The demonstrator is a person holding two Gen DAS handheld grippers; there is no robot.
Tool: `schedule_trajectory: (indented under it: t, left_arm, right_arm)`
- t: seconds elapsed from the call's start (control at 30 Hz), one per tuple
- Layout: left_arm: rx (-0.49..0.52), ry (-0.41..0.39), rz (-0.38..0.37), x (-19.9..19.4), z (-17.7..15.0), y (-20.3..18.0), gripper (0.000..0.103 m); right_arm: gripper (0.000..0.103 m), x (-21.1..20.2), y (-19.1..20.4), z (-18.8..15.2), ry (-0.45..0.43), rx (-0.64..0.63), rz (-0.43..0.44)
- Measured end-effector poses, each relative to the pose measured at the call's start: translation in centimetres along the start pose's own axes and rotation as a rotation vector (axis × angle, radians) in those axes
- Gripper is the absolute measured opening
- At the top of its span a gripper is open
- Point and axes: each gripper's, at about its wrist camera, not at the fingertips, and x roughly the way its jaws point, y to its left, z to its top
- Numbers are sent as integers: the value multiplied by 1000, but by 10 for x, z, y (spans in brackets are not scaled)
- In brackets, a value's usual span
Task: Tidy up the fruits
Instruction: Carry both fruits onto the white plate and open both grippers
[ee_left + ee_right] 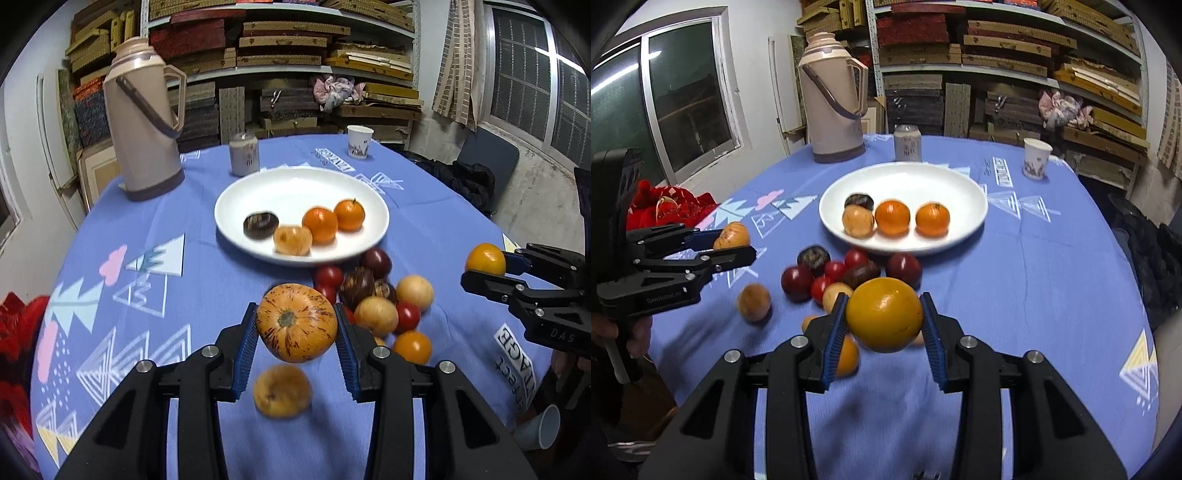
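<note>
On the far left of the surface a tall beige flask stands near the back edge, with a grey can just to its right. A white plate sits mid-surface toward the back, carrying four fruits in a rough row: a dark one, a pale peeled-looking one and two oranges.

The left gripper hangs above the near part of the surface, its fingers clenched on a speckled fruit, orange with brown flecks and its stem end facing the camera. The fruit is clear of the cloth. Below it on the cloth lies a blurred yellowish fruit.

Just in front of the plate's near rim lies the loose pile: small red fruits, dark brown ones, tan ones and an orange one, bunched and touching each other.

To the right, the right gripper is also raised above the pile, its fingers grasping a smooth yellow fruit from both sides. In the left view that same fruit shows at the tip of the right gripper near the surface's right edge.

A paper cup stands at the back right edge. Behind the surface, shelves hold stacked flat boxes.
</note>
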Motion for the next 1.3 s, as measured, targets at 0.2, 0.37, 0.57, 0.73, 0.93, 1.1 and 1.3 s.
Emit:
schedule_trajectory:
  t: [0.2, 0.37, 0.57, 0.73, 0.93, 1.1, 1.3]
  left_arm:
    - [16, -15, 3, 16, 32, 1, 40]
    - [2, 4, -2, 47, 61, 9, 40]
    - [-28, 64, 26, 94, 84, 21, 40]
    - [-49, 108, 22, 121, 86, 30, 40]
    - [-67, 137, 14, 143, 88, 37, 40]
    - [-79, 166, 43, 149, 88, 39, 65]
    - [-58, 117, 81, 121, 86, 38, 75]
  right_arm:
    - [38, 19, -3, 37, -10, -27, 5]
    - [38, 55, -13, 71, 32, -24, 19]
    - [38, 99, -18, 88, 86, -10, 13]
    - [38, 127, -24, 90, 123, 2, 20]
    - [38, 158, -33, 90, 184, 19, 16]
    - [43, 174, -38, 84, 228, 40, 16]
    - [56, 149, -46, 79, 162, 76, 0]
